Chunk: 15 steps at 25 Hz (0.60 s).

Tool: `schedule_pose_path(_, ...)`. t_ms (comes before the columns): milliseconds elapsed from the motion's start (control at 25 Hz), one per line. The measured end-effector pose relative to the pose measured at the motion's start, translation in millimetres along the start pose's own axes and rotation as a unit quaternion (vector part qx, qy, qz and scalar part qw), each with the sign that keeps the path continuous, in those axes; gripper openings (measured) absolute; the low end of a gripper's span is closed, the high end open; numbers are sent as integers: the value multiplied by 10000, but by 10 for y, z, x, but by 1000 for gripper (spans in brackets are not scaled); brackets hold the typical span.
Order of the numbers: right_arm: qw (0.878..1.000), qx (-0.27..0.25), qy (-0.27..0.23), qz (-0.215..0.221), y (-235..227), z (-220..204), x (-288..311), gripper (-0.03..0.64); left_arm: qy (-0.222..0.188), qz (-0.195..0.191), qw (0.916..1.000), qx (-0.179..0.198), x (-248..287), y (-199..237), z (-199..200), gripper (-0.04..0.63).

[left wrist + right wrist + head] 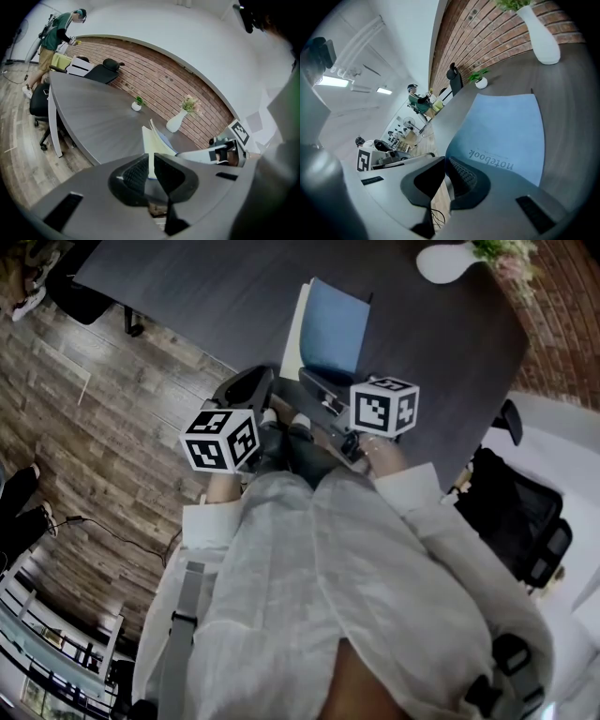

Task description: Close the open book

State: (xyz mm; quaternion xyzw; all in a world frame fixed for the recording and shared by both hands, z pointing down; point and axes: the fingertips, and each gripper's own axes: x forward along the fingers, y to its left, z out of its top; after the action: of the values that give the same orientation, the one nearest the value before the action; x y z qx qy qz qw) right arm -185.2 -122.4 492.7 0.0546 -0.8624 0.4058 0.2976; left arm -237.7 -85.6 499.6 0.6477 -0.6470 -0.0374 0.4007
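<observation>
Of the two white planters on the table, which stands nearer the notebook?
The tall vase with flowers, just beyond the blue notebook; the small round pot with a green sprig sits farther along the table.

The person wears a loose white shirt point(319, 559) of thin cloth with long sleeves point(412, 486). A grey strap point(186, 610) runs down its left side, and dark buckles point(511, 652) sit on the right side. The left gripper point(151, 171) and the right gripper point(444, 176) are of smooth dark grey plastic with black ribbed pads point(135, 174), and each carries a white cube point(222, 439) with black square markers.
</observation>
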Motion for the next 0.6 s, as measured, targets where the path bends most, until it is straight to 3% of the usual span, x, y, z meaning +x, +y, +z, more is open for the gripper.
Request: schedule_pose_path(600, 9985, -114, 486, -218, -98, -117, 248, 25, 12, 66, 9996, -281, 7, 126, -86, 32)
